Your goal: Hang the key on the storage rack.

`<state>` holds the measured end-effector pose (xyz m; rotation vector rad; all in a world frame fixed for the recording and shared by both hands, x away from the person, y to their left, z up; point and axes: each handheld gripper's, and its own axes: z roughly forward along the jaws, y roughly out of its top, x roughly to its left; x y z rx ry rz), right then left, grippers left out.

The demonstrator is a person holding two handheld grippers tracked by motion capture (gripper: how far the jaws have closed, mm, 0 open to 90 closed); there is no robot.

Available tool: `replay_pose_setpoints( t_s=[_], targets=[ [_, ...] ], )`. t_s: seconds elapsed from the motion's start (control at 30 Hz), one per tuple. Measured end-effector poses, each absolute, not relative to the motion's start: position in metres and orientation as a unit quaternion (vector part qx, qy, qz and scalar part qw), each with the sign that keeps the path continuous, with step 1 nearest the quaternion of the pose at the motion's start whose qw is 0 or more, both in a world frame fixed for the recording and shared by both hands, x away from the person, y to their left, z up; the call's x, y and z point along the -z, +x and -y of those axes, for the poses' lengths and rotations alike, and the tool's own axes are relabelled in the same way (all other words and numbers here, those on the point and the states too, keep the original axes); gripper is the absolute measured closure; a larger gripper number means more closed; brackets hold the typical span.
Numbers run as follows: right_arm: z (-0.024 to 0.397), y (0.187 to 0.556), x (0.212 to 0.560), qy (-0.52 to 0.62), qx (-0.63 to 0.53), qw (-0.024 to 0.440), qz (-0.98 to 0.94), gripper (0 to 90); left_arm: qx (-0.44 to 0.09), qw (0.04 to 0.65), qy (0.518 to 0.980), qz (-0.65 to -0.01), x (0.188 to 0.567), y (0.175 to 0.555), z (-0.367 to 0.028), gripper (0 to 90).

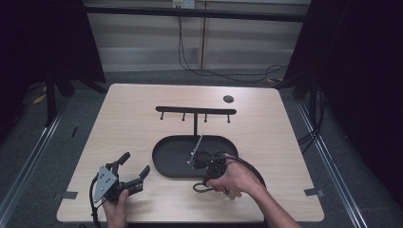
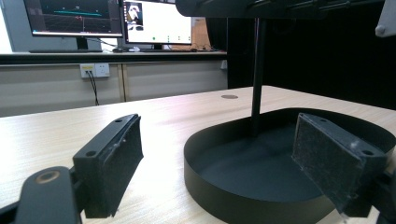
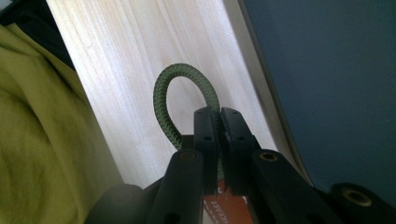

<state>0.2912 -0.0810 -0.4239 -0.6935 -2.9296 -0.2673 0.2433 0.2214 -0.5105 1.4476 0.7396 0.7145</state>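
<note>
At lower centre, right gripper (image 1: pixel 215 169) pinching a green braided cord loop (image 3: pixel 173 100) below the black hook rack (image 1: pixel 195 112); left gripper (image 1: pixel 134 173) spread, idle.

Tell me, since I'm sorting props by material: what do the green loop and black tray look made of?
Green loop: braided cord, likely nylon; a woven pattern shows. Black tray: probably matte painted metal, with a thin, smooth wall and no shine.
</note>
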Motion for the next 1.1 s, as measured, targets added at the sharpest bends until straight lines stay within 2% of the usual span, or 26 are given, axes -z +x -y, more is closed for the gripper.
replay_pose_setpoints(
  t_s=[0.57, 0.67, 0.83, 1.1],
  targets=[
    [0.082, 0.298, 0.383, -0.217, 0.059, 0.063, 0.972, 85.8, -0.312, 0.63, 0.633, -0.323, 0.51, 0.243, -0.222, 15.7],
    [0.081, 0.301, 0.368, -0.21, 0.061, 0.066, 0.974, 85.8, -0.311, 0.63, 0.634, -0.322, 0.51, 0.243, -0.222, 15.7],
    [0.078, 0.304, 0.346, -0.201, 0.073, 0.059, 0.975, 85.8, -0.31, 0.63, 0.635, -0.322, 0.51, 0.243, -0.222, 15.7],
    [0.069, 0.312, 0.332, -0.201, 0.065, 0.051, 0.976, 85.8, -0.31, 0.631, 0.634, -0.322, 0.51, 0.243, -0.222, 15.7]
  ],
)
